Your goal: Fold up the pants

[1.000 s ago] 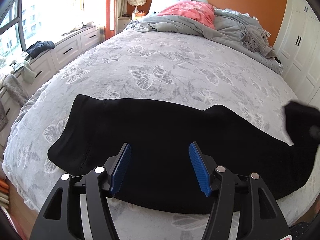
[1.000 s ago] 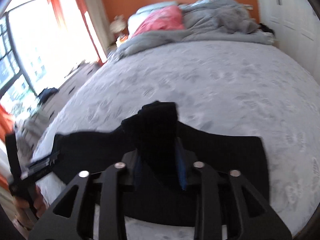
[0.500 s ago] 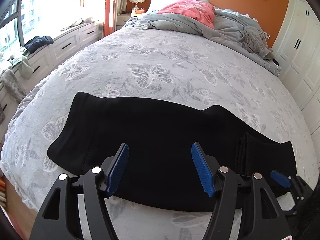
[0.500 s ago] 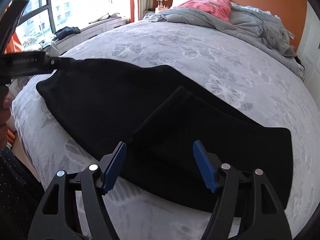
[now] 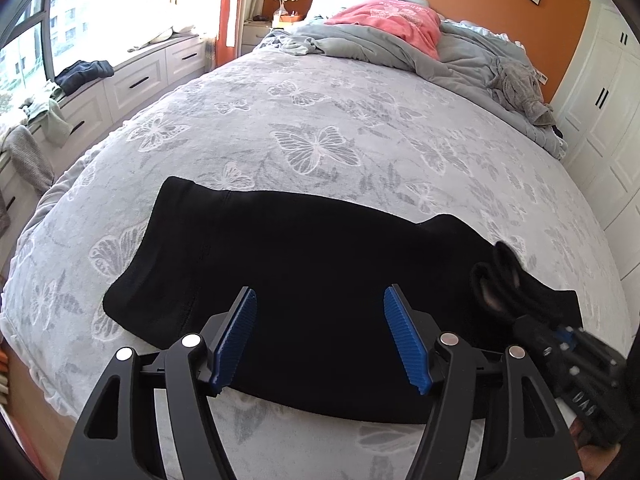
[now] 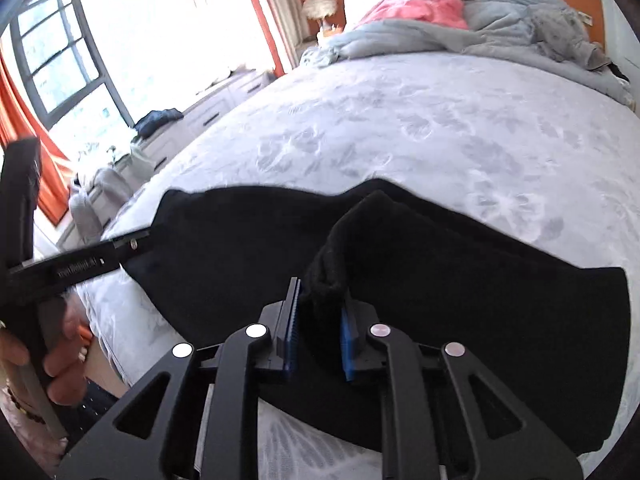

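Observation:
Black pants (image 5: 320, 264) lie flat across the near end of the bed (image 5: 320, 120), their right end doubled back on itself. My left gripper (image 5: 319, 292) hovers open just above their middle, nothing between its blue pads. My right gripper (image 6: 320, 300) is closing, its pads pinching a raised fold of the pants (image 6: 480, 288) at the edge of the doubled layer. In the left wrist view the right gripper (image 5: 500, 280) shows at the lower right with the bunched cloth. A hand holds the left gripper (image 6: 136, 240) at the right wrist view's left edge.
A crumpled grey duvet (image 5: 460, 52) and a pink pillow (image 5: 392, 20) lie at the head of the bed. White window-seat drawers (image 5: 132, 80) with loose clothes run along the left. White wardrobe doors (image 5: 604, 92) stand at the right.
The right gripper let go of the lifted pants end, which now lies doubled on the pants, then moved in and closed on a fold of that layer. The left gripper has hardly moved.

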A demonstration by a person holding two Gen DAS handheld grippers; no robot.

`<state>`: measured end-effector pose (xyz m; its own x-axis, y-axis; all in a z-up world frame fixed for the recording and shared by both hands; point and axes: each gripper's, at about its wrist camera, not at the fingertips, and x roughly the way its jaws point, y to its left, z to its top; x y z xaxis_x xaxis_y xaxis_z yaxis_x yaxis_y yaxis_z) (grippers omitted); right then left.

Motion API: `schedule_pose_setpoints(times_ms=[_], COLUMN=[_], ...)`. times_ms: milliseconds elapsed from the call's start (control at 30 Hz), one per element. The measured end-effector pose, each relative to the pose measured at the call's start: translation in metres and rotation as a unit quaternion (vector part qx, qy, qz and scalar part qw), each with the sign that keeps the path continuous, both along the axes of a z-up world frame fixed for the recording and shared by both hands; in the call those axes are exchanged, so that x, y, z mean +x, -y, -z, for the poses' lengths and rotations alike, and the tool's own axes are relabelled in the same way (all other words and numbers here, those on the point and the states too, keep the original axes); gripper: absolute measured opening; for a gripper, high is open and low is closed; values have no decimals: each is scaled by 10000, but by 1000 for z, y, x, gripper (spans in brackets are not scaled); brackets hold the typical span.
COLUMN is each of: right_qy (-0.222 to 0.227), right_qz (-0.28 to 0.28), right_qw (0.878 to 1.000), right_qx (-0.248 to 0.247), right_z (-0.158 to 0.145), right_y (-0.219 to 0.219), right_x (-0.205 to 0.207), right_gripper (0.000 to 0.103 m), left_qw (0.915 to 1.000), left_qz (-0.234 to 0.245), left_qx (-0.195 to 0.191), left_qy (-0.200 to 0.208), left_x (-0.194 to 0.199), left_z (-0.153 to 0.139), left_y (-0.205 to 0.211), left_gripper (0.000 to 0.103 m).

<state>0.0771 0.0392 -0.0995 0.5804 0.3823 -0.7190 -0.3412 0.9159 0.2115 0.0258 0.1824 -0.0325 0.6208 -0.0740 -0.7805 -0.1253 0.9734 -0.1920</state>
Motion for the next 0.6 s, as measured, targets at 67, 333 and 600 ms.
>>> schedule_pose_setpoints(times_ms=[67,333,600], right_qy=[-452,490,-1111], right_qz=[-190,1466,3272], right_qw=[9975,9879,9285], right_qx=[-515,112,1359], right_z=[39,-51,32], right_y=[-14,123,275], right_x=[8,-33,-46], right_gripper=[27,87,87], left_qw=[10000,9997,9998], left_qz=[6,112,159], left_qx=[-16,187,110], left_qy=[-80,-94,-37], left_x=[3,-2,5], left_z=[4,9,5], left_y=[2,6,23], left_gripper=[64,68,68])
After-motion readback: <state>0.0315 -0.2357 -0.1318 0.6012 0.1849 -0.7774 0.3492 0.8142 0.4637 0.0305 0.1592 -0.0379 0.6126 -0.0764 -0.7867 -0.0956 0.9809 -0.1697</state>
